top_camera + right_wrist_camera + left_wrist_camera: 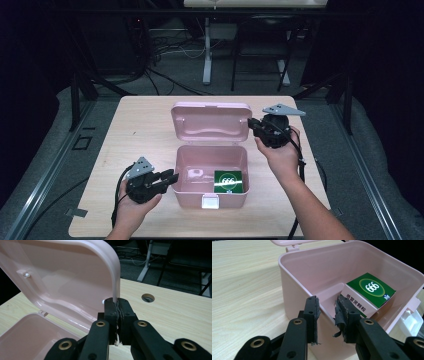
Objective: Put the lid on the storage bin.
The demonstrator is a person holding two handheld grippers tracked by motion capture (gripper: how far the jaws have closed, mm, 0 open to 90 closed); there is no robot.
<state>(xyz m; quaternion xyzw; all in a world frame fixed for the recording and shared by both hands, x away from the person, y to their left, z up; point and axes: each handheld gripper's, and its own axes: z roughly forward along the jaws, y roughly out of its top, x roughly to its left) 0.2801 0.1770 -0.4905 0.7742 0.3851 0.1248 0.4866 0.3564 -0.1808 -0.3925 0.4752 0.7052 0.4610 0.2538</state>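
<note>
A pink plastic box (181, 170) stands open at the middle of the table, its lid (210, 122) raised behind it. Inside, at the right, lies a green and white carton (229, 181) marked 666. My left gripper (172, 178) is at the box's left wall. In the left gripper view its jaws straddle that wall (294, 290), one pad outside and one inside, close to the carton (372, 288), and look shut on the rim. My right gripper (252, 125) is shut on the lid's right edge. In the right gripper view that edge (115, 277) runs down between the pads.
The light wooden table (140, 125) has bare room left of the box and a round cable hole (148, 297) behind the right gripper. A white latch (210, 202) sits on the box's front wall. Desk legs and cables stand on the floor beyond the far edge.
</note>
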